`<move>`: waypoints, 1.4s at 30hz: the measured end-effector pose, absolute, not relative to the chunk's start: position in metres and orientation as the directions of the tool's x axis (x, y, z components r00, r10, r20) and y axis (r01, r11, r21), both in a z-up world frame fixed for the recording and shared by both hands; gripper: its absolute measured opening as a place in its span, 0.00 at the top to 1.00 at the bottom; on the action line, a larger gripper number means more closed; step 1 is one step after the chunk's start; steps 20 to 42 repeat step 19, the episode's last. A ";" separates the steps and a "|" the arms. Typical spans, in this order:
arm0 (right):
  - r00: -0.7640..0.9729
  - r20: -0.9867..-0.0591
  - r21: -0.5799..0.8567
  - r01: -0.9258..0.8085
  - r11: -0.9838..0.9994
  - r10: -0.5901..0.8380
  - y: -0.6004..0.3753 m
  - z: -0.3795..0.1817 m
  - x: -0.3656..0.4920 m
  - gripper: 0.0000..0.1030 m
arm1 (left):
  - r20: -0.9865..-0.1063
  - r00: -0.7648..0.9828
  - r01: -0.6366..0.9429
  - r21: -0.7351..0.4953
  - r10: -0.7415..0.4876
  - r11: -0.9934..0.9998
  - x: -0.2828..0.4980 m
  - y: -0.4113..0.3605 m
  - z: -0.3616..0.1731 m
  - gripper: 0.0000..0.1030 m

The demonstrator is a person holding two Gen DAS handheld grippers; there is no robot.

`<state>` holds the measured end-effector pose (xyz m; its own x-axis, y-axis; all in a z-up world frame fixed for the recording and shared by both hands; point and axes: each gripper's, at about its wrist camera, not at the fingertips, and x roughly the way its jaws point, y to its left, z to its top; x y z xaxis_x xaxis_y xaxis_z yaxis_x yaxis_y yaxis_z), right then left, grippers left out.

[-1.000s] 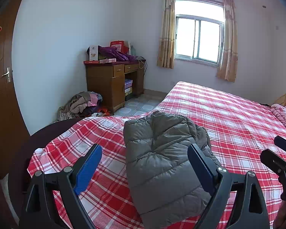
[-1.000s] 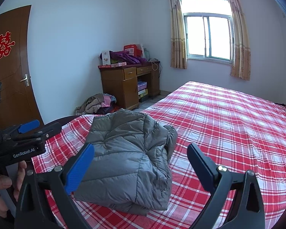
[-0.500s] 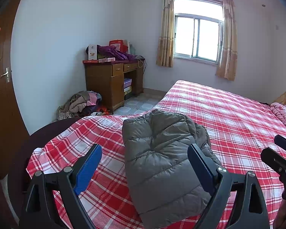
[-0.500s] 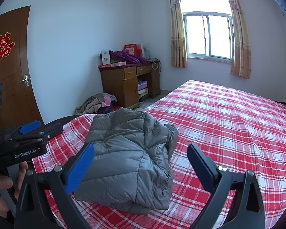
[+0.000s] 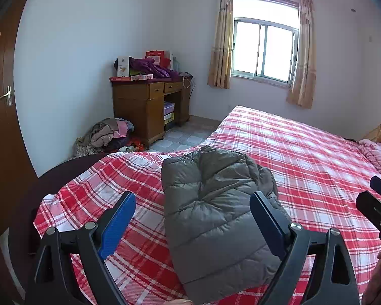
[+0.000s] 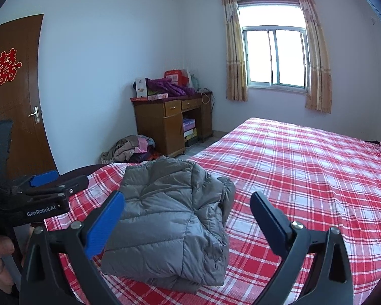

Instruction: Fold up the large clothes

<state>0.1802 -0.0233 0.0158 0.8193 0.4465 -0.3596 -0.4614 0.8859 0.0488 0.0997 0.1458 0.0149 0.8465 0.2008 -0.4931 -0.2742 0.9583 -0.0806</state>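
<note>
A grey quilted puffer jacket point(image 5: 216, 213) lies folded in a compact bundle on the red plaid bed point(image 5: 304, 152), near its front left corner; it also shows in the right wrist view point(image 6: 170, 218). My left gripper point(image 5: 193, 226) is open and empty, held above and in front of the jacket. My right gripper point(image 6: 188, 226) is open and empty, hovering above the jacket's right side. The left gripper also shows at the left edge of the right wrist view point(image 6: 38, 193).
A wooden desk point(image 5: 149, 106) piled with boxes and purple clothes stands against the far wall. A heap of clothes point(image 5: 106, 137) lies on the floor beside it. A brown door point(image 6: 15, 96) is at the left. A pink blanket point(image 5: 376, 155) lies at the bed's far right.
Both grippers have lifted and drawn back slightly from the folded jacket. The jacket has not moved.
</note>
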 end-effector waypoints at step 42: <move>0.806 -0.374 0.042 -0.479 0.877 0.459 -0.022 0.010 0.181 0.01 | -0.476 0.850 -0.272 -0.033 0.224 0.962 0.101 0.143 0.011 0.11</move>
